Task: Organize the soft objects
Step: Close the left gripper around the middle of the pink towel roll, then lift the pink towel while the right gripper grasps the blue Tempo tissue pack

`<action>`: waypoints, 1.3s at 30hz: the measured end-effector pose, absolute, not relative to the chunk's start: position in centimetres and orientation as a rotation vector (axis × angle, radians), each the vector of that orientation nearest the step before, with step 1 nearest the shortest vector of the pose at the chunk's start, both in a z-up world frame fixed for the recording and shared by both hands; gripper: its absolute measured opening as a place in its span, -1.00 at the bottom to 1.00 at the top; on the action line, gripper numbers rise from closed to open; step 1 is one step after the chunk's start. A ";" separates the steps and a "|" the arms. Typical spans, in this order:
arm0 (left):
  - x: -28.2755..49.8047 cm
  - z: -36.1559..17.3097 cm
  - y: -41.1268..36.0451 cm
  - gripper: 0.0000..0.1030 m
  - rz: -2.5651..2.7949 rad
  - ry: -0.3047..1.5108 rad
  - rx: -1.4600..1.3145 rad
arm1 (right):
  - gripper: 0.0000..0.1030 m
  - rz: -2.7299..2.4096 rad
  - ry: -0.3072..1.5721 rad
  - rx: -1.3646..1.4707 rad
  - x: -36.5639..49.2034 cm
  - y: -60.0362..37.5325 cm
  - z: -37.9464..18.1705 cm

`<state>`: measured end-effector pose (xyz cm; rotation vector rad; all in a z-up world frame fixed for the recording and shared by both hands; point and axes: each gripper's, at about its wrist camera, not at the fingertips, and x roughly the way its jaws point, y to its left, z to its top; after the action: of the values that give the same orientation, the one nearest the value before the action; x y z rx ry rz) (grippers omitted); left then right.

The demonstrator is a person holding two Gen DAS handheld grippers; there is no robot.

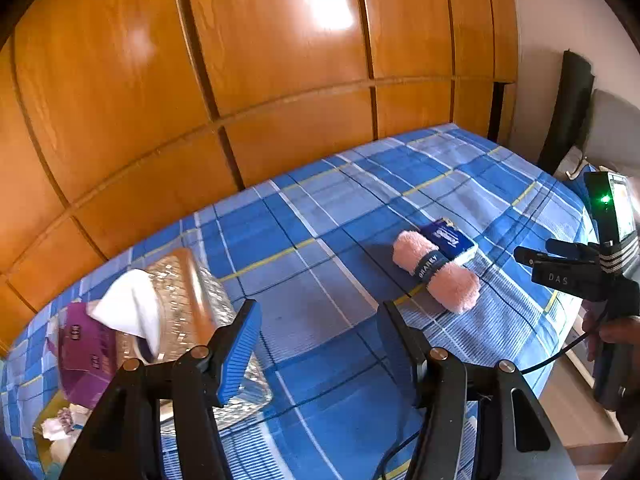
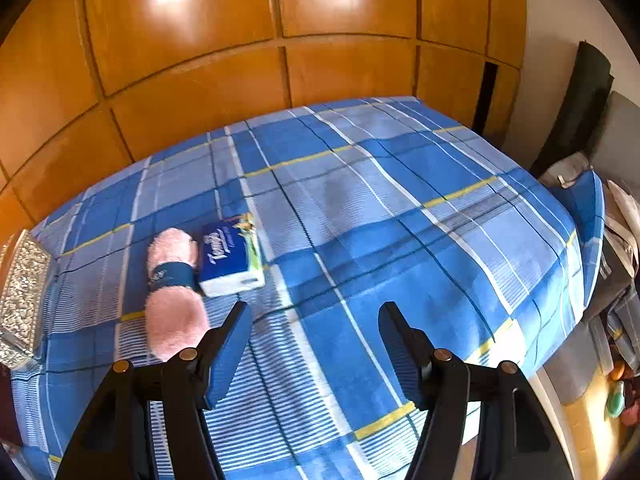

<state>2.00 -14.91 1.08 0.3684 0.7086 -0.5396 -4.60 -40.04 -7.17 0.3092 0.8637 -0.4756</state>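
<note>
A rolled pink towel with a dark blue band lies on the blue plaid bed; a blue tissue pack touches its far side. Both show in the right wrist view, towel and pack, left of centre. My left gripper is open and empty above the bed, the towel ahead to its right. My right gripper is open and empty, the towel's near end just left of its left finger. The right gripper body also shows in the left wrist view.
A glittery clear container holds a white cloth and a purple box at the bed's left; its edge shows in the right view. Wooden wardrobe doors stand behind. Clutter lies off the bed's right edge.
</note>
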 end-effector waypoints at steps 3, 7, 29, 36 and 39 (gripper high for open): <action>2.6 0.3 -15.9 0.18 -0.557 0.751 0.354 | 0.29 -0.501 0.880 0.319 -4.7 -40.6 -7.6; 4.1 -1.1 -18.1 0.18 -0.595 0.833 0.318 | 0.29 -0.521 0.901 0.339 -4.9 -41.2 -8.1; 11.8 -11.4 -29.3 0.12 -0.674 1.239 0.015 | 0.29 -0.503 0.948 0.382 -5.1 -42.3 -10.0; 11.2 -10.4 -26.2 -0.23 -0.731 1.211 0.030 | 0.29 -0.450 0.952 0.390 -4.2 -42.1 -9.8; 10.5 -10.2 -23.7 -0.23 -0.718 1.196 0.055 | 0.29 -0.366 0.938 0.367 -2.6 -41.5 -9.2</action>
<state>10.49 -23.73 -10.22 0.0554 1.1958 -0.7182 -2.56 -41.48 -9.19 0.3670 0.9375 -0.3659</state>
